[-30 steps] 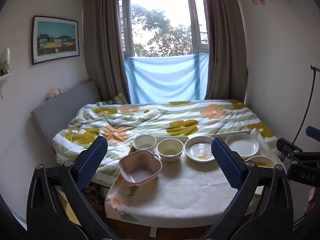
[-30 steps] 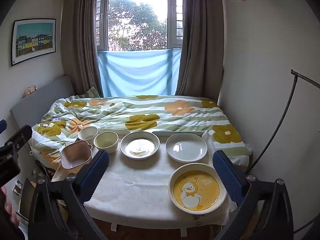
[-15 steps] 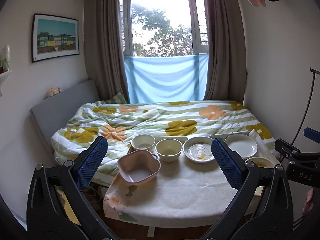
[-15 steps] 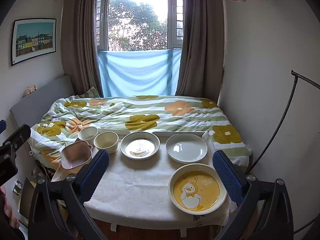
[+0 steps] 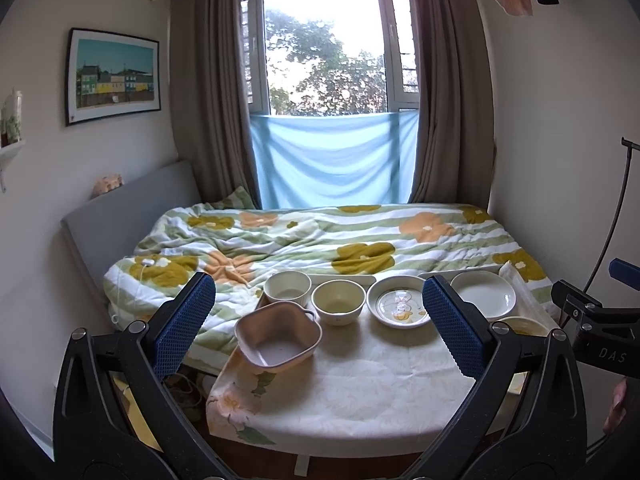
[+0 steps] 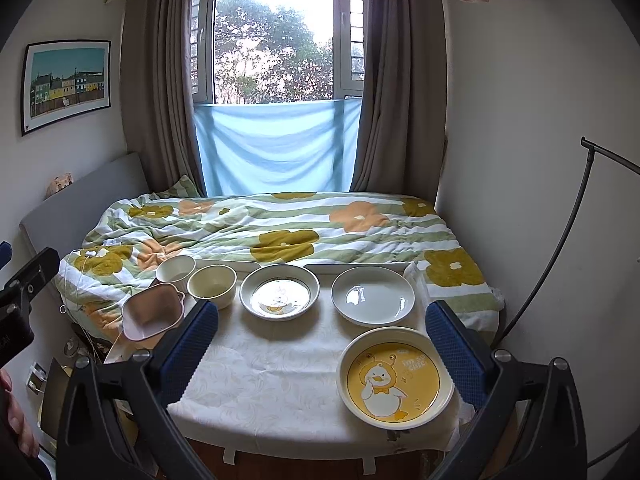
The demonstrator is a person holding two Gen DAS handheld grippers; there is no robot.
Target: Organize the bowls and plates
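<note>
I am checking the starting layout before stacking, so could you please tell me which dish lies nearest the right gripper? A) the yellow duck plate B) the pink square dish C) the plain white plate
A: the yellow duck plate lies at the table's near right edge, beside the right gripper, whose jaws stand open.

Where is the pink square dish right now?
The pink square dish sits at the table's near-left corner in both wrist views, slightly overhanging the edge, just in front of the two cream bowls; neither claw touches it.

Behind the counter lies a bed with a flowered quilt. Brown curtains frame the window, a blue cloth hangs below it, and a framed picture is on the wall.
</note>
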